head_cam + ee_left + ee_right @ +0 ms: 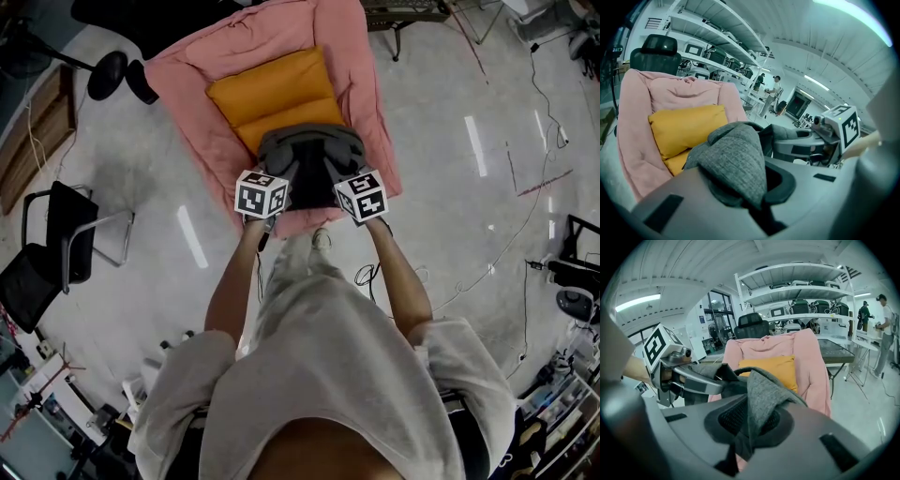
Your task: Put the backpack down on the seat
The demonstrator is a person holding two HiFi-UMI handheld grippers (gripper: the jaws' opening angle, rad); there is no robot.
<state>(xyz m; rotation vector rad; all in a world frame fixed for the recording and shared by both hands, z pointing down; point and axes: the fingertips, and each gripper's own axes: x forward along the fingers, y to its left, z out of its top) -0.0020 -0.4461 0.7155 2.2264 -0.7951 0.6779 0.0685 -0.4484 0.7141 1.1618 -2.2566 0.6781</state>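
Note:
A grey backpack (309,161) hangs between my two grippers, over the front of a pink-covered seat (202,89) with an orange cushion (272,94). My left gripper (272,208) is shut on a fold of the backpack's grey fabric (738,154). My right gripper (352,204) is shut on another grey fold (761,399). In the left gripper view the right gripper (820,143) shows across the bag. The right gripper view shows the left gripper (701,383) likewise. Behind the bag lie the cushion (684,129) and the pink seat back (773,345).
A black folding chair (56,248) stands on the floor to the left, and a black fan base (117,75) near the seat's left corner. Cables (525,216) run over the floor at right. Shelves (806,301) with gear and people (883,333) stand behind the seat.

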